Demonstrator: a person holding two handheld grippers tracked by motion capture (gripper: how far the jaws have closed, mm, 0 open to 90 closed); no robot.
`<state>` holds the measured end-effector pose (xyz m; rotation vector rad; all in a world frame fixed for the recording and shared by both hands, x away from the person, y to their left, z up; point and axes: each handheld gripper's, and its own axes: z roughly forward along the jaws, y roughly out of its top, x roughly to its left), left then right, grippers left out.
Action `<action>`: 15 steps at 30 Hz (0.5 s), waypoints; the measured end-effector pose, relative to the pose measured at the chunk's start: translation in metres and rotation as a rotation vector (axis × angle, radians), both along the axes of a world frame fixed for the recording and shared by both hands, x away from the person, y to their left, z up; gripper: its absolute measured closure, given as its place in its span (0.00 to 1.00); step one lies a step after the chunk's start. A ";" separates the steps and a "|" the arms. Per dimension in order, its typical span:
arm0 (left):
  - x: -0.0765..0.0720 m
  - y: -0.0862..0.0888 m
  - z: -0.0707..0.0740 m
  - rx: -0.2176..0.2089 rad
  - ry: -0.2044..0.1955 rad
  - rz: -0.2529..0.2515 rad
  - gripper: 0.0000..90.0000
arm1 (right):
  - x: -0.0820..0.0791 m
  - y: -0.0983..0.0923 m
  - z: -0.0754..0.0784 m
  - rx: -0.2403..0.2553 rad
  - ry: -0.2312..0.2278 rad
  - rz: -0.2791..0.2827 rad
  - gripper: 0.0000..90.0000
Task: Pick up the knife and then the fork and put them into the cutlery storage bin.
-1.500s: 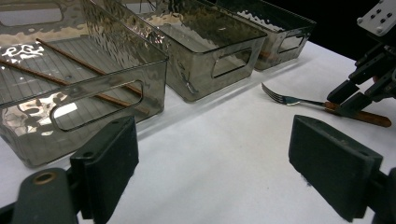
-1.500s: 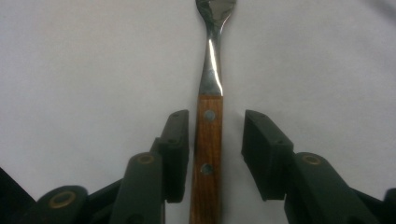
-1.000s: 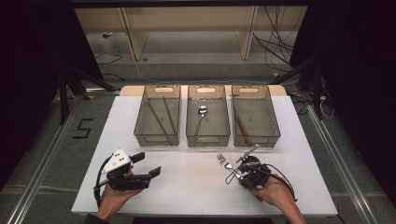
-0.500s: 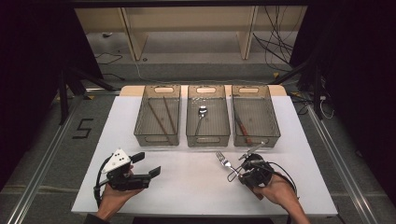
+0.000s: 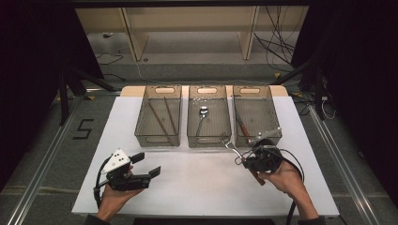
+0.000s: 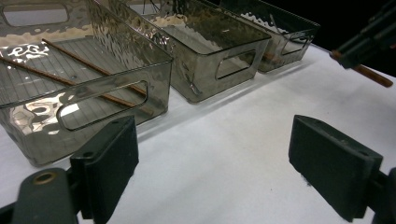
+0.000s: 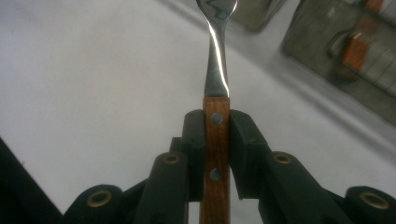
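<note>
A fork [image 5: 232, 146] with a wooden handle and steel tines is held above the white table [image 5: 197, 187], in front of the gap between the middle and right bins. My right gripper [image 5: 244, 158] is shut on its handle, and the tines point up and to the left. In the right gripper view the jaws clamp the wooden handle of the fork [image 7: 215, 140] from both sides. My left gripper [image 5: 146, 165] rests low at the table's front left, open, with nothing between its jaws. In the left gripper view my left gripper [image 6: 219, 163] looks across bare table toward the bins.
Three clear grey bins stand in a row at the back. The left bin [image 5: 141, 136] holds two chopsticks [image 5: 162, 117]. A spoon [image 5: 202, 112] lies in the middle bin [image 5: 209, 139], and a wooden-handled utensil [image 5: 241, 125] in the right bin [image 5: 274, 119].
My right gripper has lifted the fork off the table and carried it a little toward the right bin. The left gripper has stayed where it was.
</note>
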<state>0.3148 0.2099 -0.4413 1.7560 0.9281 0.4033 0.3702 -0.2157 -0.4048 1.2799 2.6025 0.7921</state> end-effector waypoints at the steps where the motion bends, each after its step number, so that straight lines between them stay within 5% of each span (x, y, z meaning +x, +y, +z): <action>1: 0.000 0.000 0.000 -0.001 0.000 0.001 0.17 | 0.003 -0.001 0.003 0.006 -0.011 -0.007 0.86; 15: 0.000 0.001 0.000 -0.016 -0.005 0.003 0.17 | 0.048 -0.013 0.035 0.081 -0.099 -0.126 0.86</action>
